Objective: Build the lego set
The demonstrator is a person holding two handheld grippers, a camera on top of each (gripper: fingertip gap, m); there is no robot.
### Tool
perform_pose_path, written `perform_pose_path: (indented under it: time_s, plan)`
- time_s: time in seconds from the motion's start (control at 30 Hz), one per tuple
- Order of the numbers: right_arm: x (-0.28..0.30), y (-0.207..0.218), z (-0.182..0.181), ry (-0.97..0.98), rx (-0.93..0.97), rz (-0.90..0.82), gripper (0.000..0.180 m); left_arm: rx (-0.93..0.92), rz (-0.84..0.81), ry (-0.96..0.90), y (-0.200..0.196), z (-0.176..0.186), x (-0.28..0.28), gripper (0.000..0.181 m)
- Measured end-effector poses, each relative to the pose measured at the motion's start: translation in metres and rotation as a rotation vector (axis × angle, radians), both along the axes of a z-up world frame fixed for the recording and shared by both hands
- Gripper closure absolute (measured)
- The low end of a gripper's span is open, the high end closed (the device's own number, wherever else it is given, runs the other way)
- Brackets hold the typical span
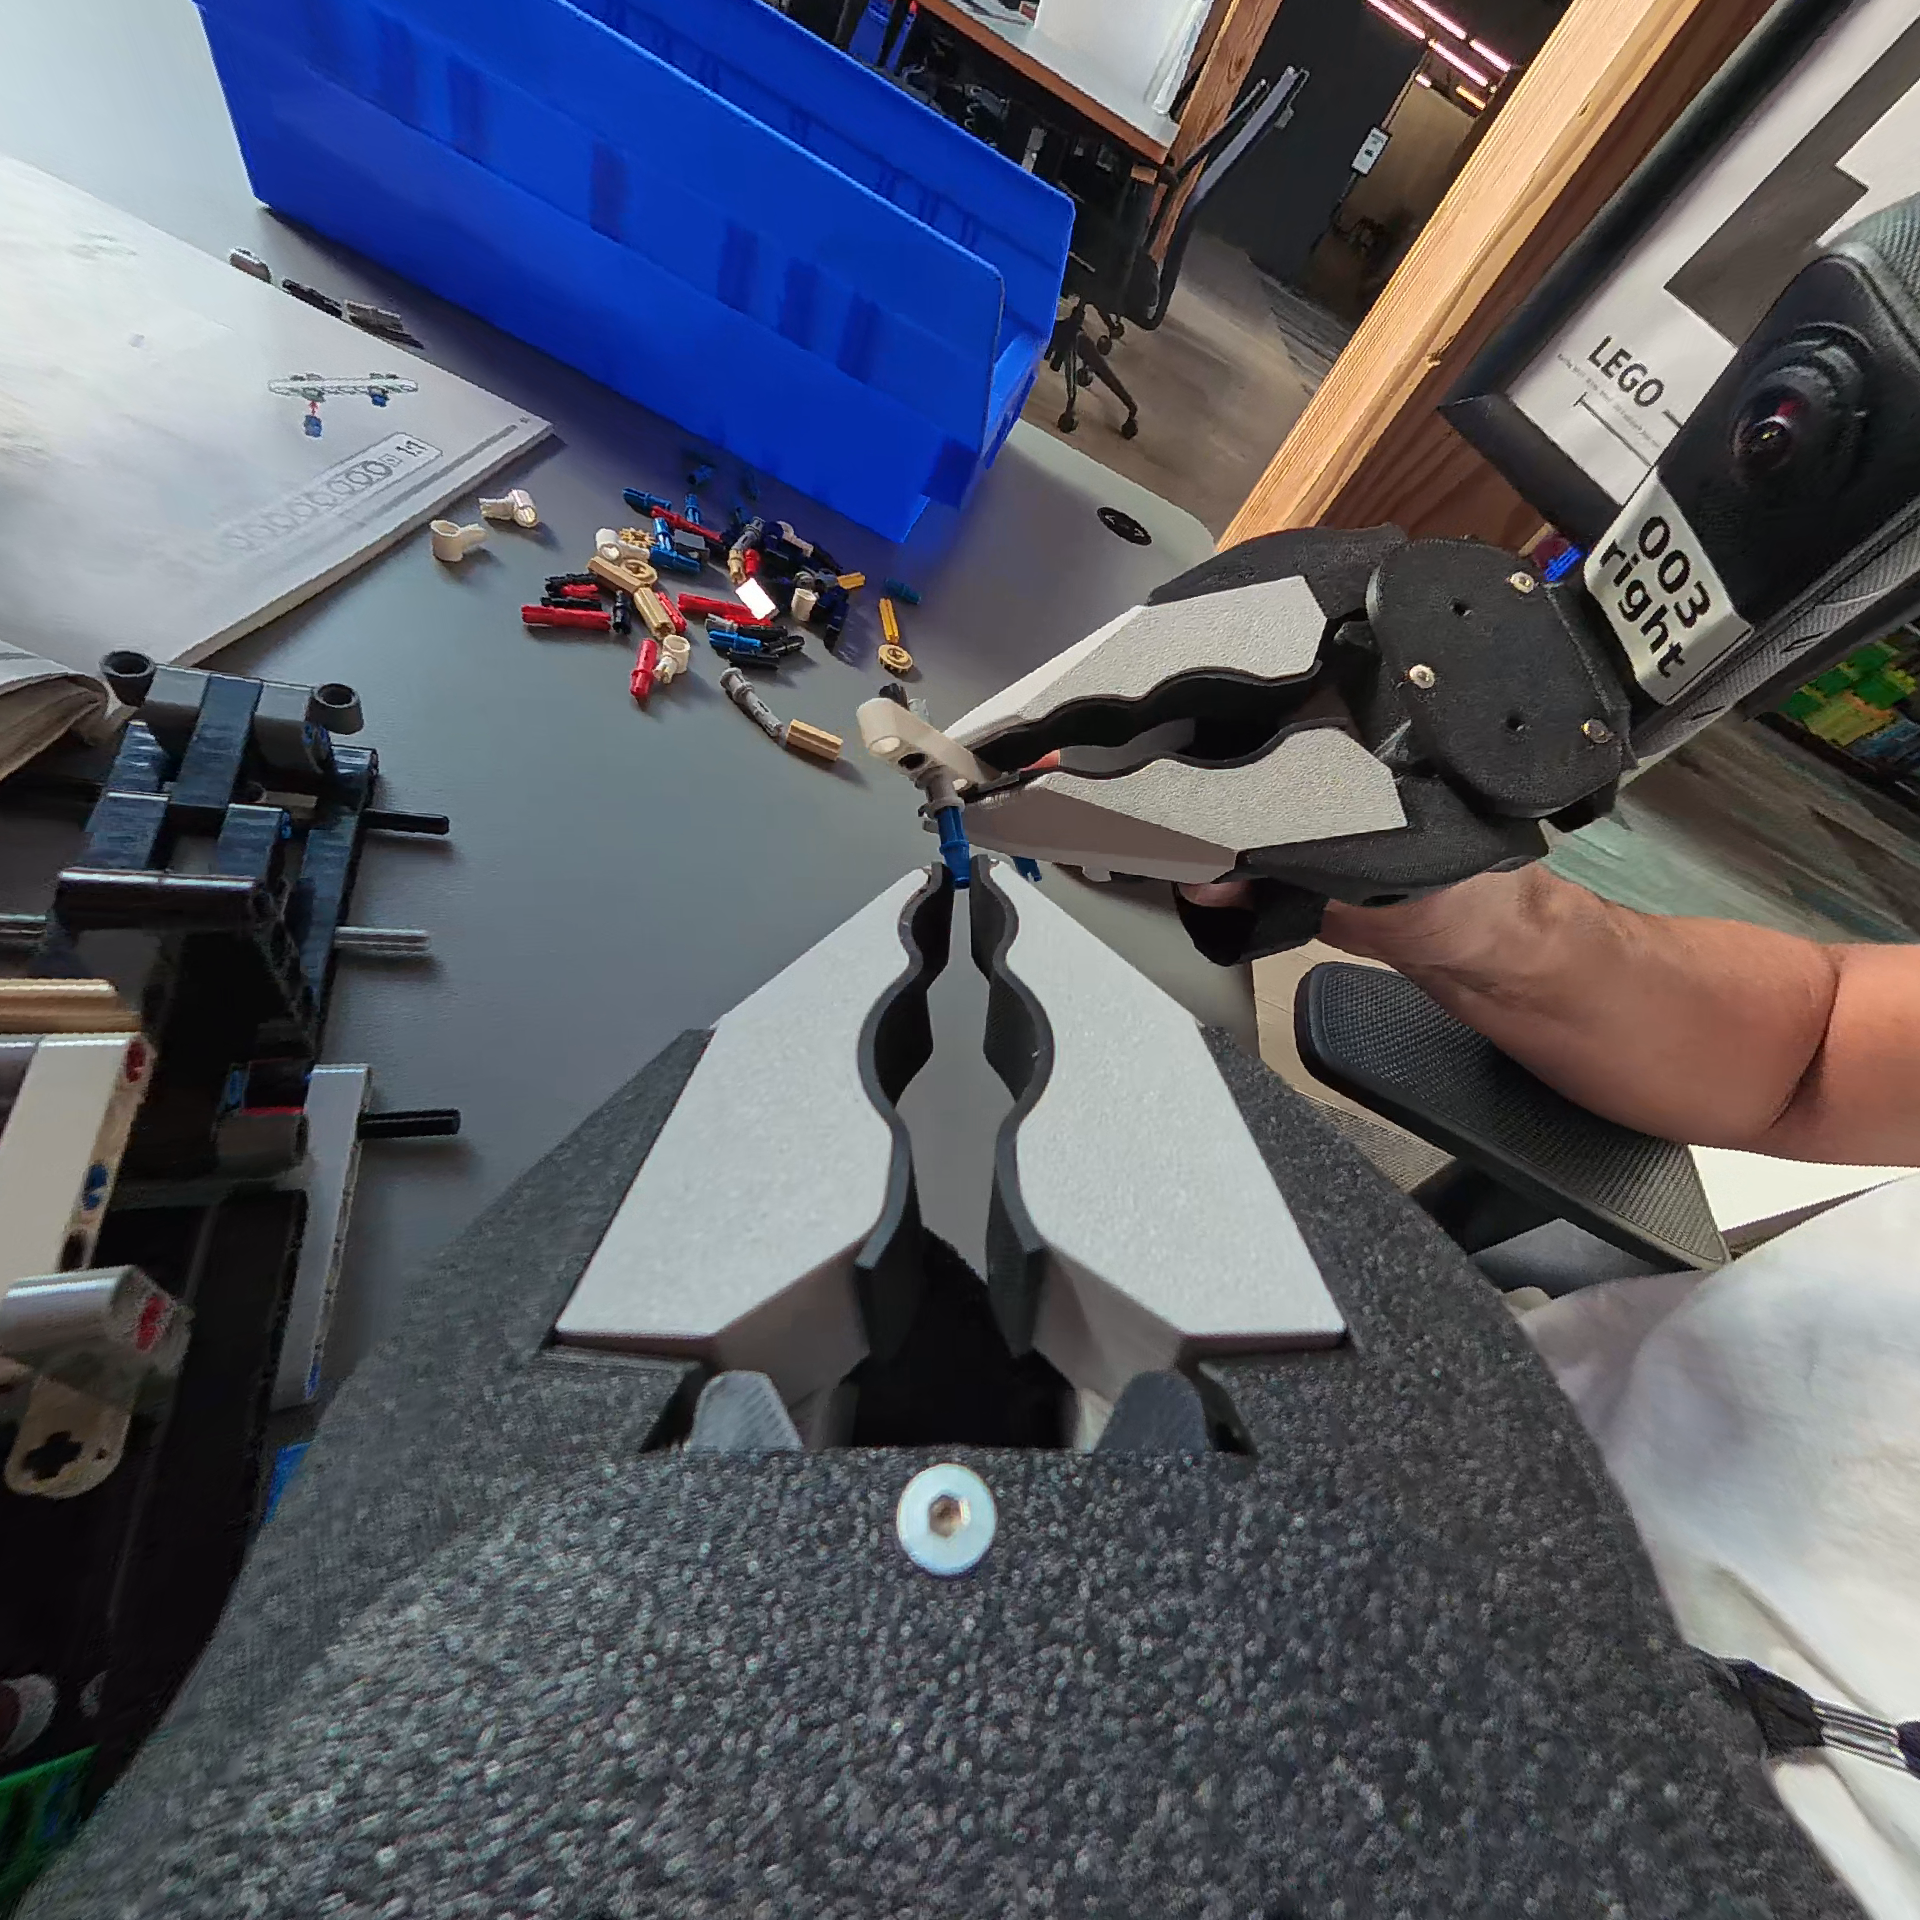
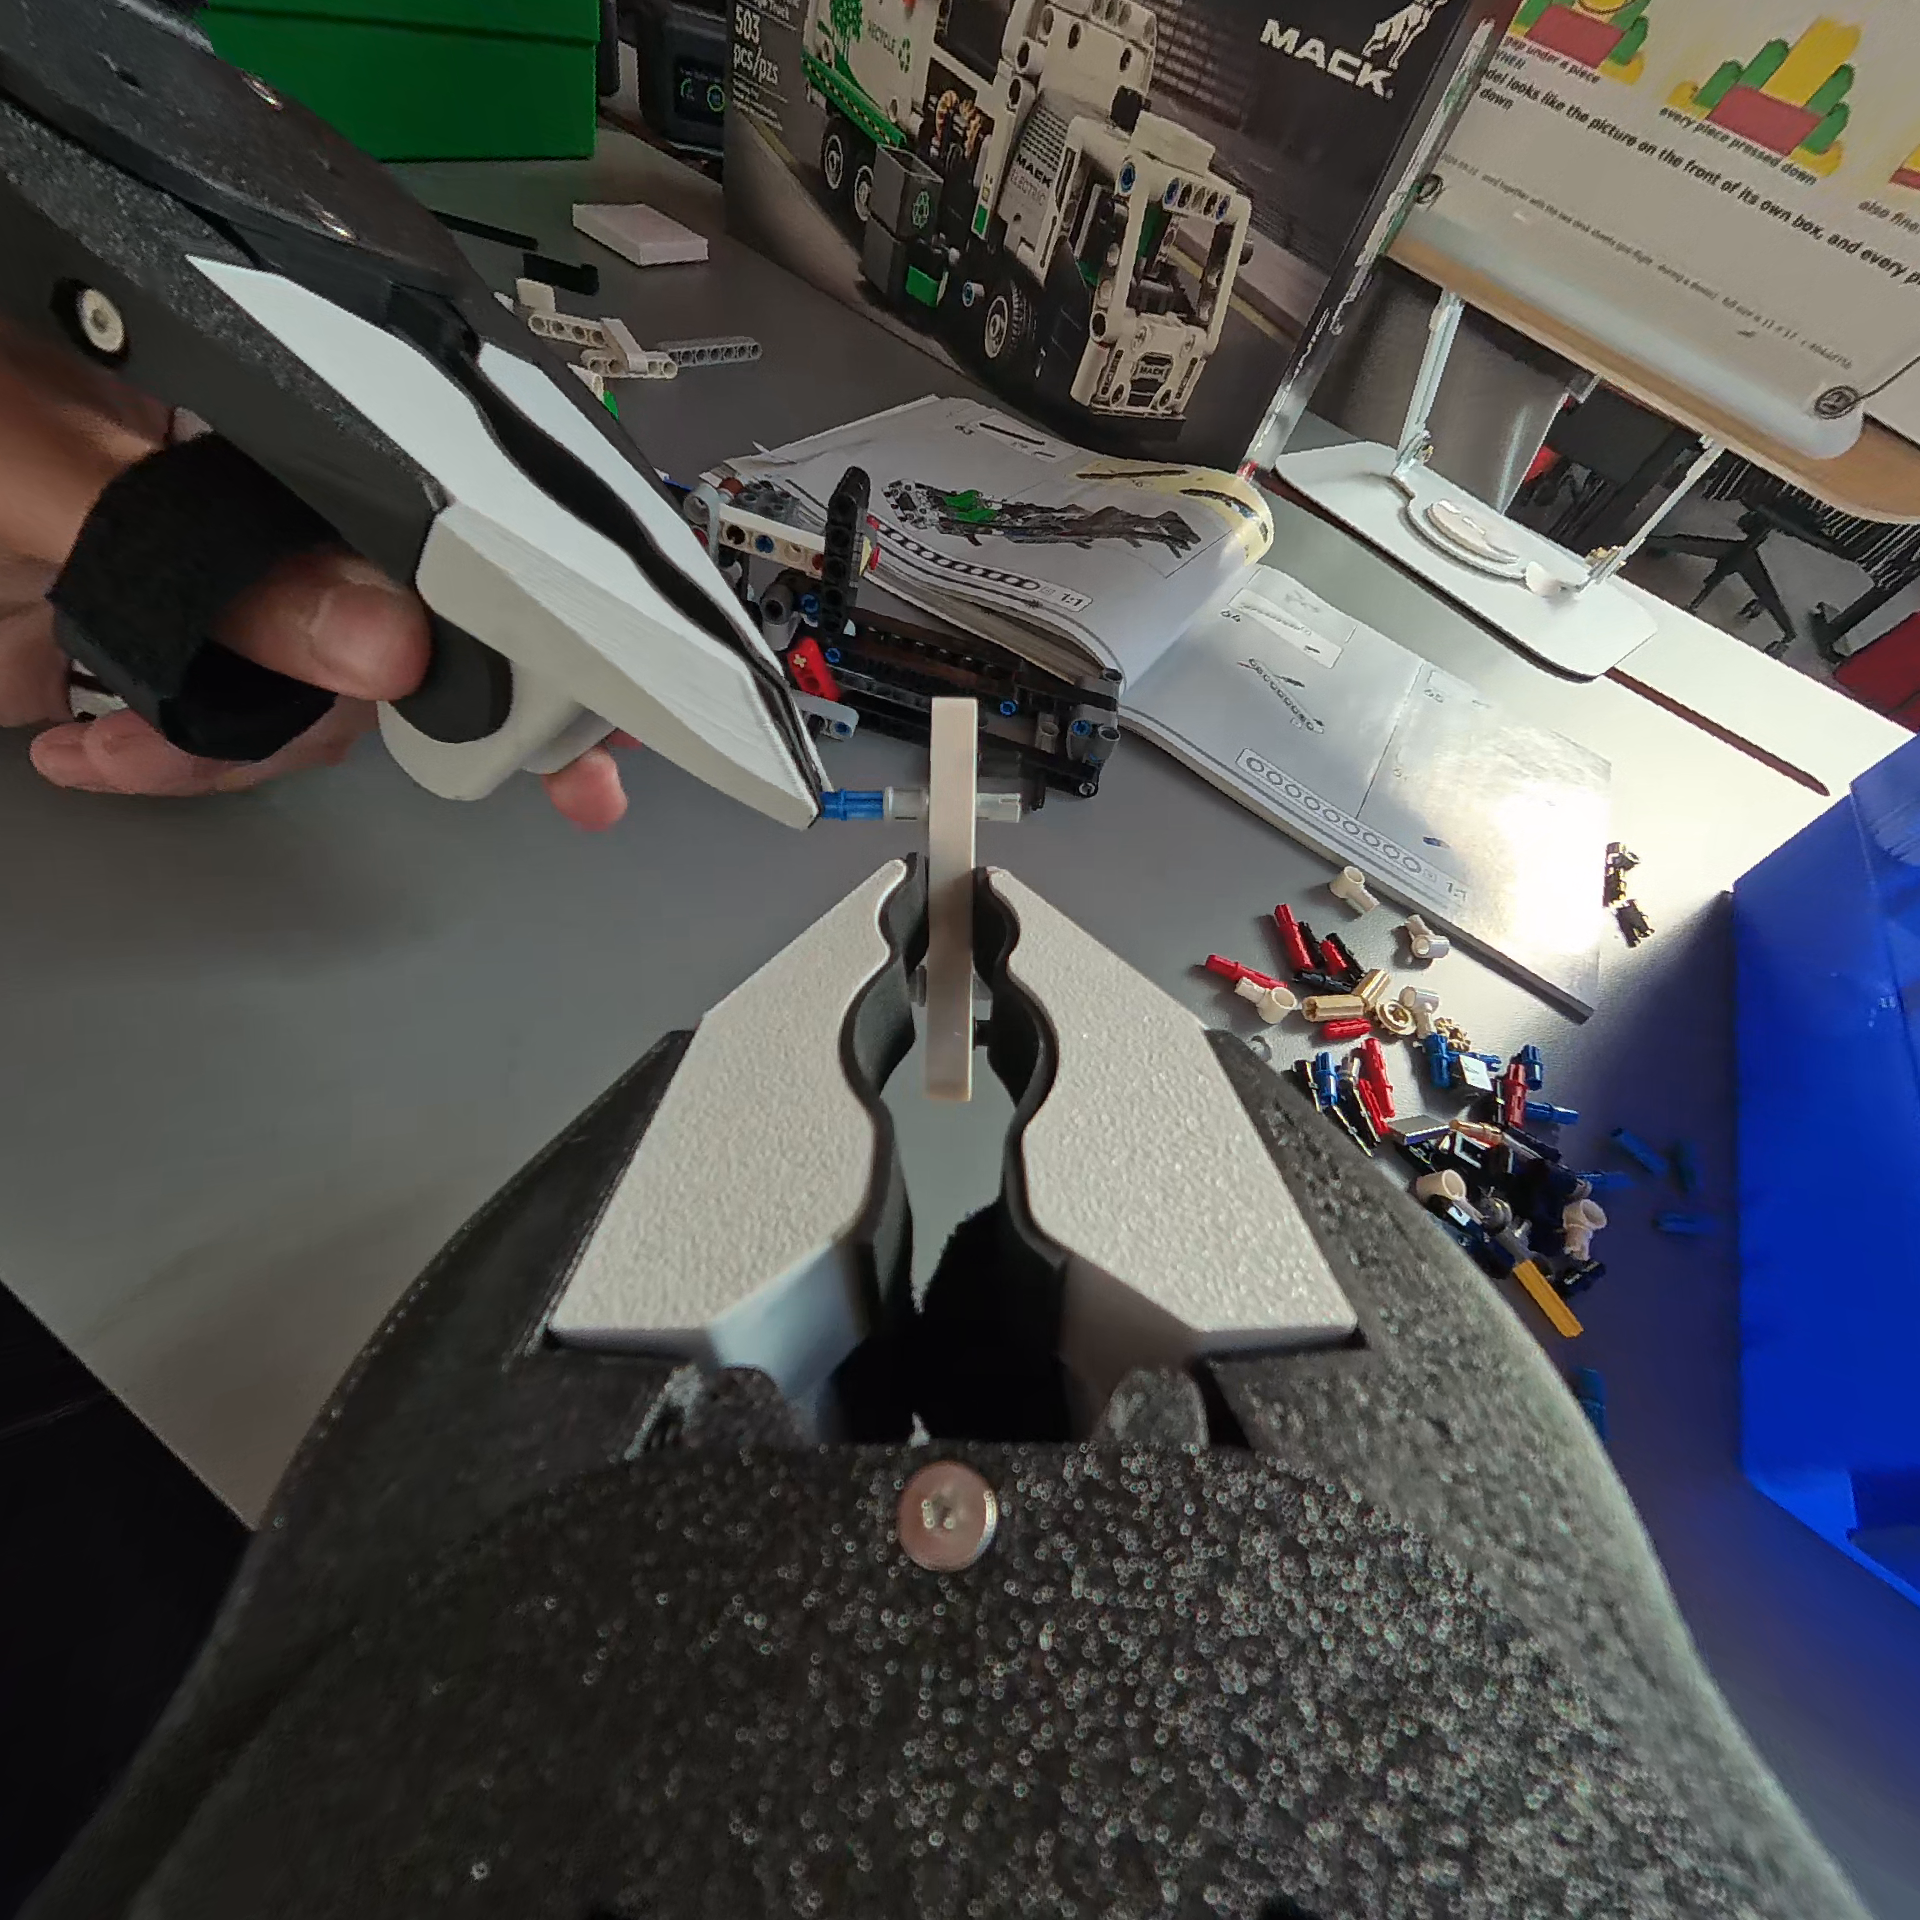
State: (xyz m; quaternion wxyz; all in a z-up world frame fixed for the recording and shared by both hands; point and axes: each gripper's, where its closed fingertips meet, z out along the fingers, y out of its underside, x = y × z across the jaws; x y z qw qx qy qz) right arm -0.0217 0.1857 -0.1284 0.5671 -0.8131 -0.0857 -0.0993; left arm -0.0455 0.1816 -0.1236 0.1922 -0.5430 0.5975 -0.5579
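My right gripper (image 2: 951, 875) is shut on a flat white beam (image 2: 953, 769) and holds it upright above the grey table. A blue-and-grey pin (image 2: 852, 802) sticks through a hole near the beam's top. My left gripper (image 2: 810, 802) comes in from the upper left and is shut on the pin's blue end. In the left wrist view, my left gripper (image 1: 961, 883) pinches the blue pin (image 1: 951, 836) at its tips, and the right gripper (image 1: 971, 774) reaches in from the right with the white beam (image 1: 904, 732).
A partly built black truck chassis (image 1: 208, 883) (image 2: 935, 686) lies beside an open instruction booklet (image 1: 208, 447) (image 2: 1299, 727). A pile of small loose pins and connectors (image 1: 707, 592) (image 2: 1455, 1091) lies near a blue bin (image 1: 675, 239) (image 2: 1829, 1143). The set's box (image 2: 1091, 187) stands behind. The grippers are tip to tip, or close to it.
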Motion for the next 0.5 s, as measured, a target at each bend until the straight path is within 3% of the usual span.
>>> perform_pose_path:
  time_s: [0.2, 0.5]
  plan:
    - [-0.006, 0.0, 0.012, -0.028, 0.083, 0.046, 0.173, -0.227, -0.068, -0.002, -0.004, 0.011, -0.005, 0.18]
    - [-0.015, -0.006, 0.023, -0.223, 0.18, 0.164, 0.173, -0.368, -0.196, -0.014, -0.014, 0.021, -0.014, 0.181]
